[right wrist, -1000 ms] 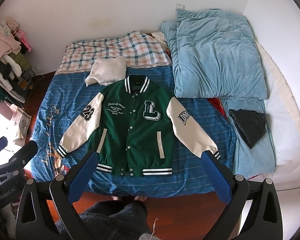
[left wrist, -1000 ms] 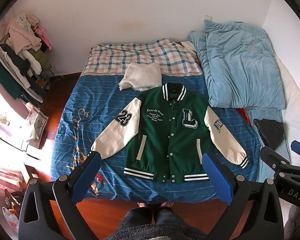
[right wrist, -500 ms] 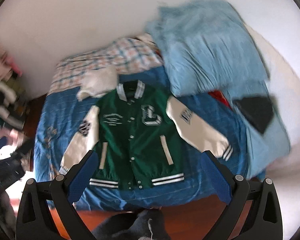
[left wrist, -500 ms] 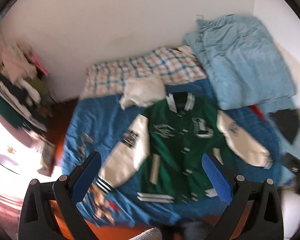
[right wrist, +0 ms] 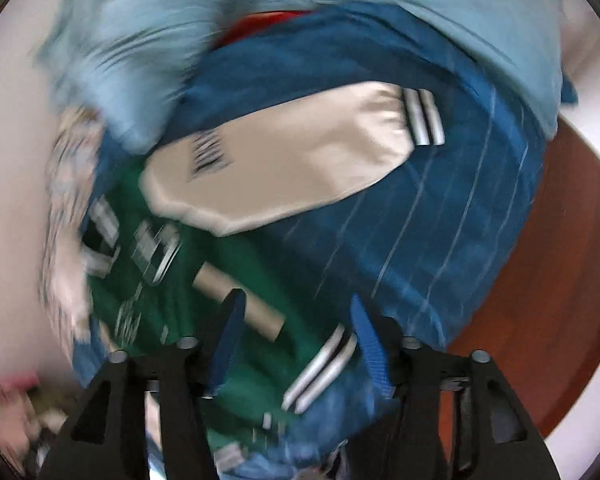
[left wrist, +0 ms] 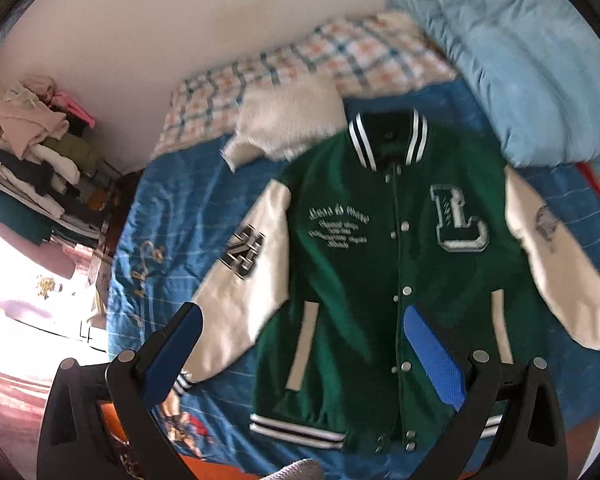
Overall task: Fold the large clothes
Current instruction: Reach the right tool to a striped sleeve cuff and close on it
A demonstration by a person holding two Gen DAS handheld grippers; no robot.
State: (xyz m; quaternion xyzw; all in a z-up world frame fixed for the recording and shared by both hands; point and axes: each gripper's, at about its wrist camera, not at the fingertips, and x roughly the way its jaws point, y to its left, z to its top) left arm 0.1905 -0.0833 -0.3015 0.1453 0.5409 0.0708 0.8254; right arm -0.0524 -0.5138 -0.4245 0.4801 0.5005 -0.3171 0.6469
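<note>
A green varsity jacket (left wrist: pixel 364 280) with cream sleeves lies spread face up on the blue striped bedspread (left wrist: pixel 172 208). My left gripper (left wrist: pixel 300 344) is open above its lower left part, over the left sleeve and front. In the blurred right wrist view the jacket (right wrist: pixel 236 280) shows rotated, with its right cream sleeve (right wrist: pixel 292 160) stretched out. My right gripper (right wrist: pixel 296 344) is narrowed but open, low over the striped hem corner (right wrist: pixel 320 368), holding nothing.
A white fluffy cushion (left wrist: pixel 288 124) and checked bedding (left wrist: pixel 300 64) lie beyond the collar. A light blue duvet (left wrist: pixel 520 60) is piled at the right. A clothes rack (left wrist: pixel 36 168) stands at the left. Wooden floor (right wrist: pixel 540 300) borders the bed.
Both grippers have dropped closer to the jacket. The right gripper swung and rotated toward the right hem corner and its jaws narrowed. The left moved in over the left side.
</note>
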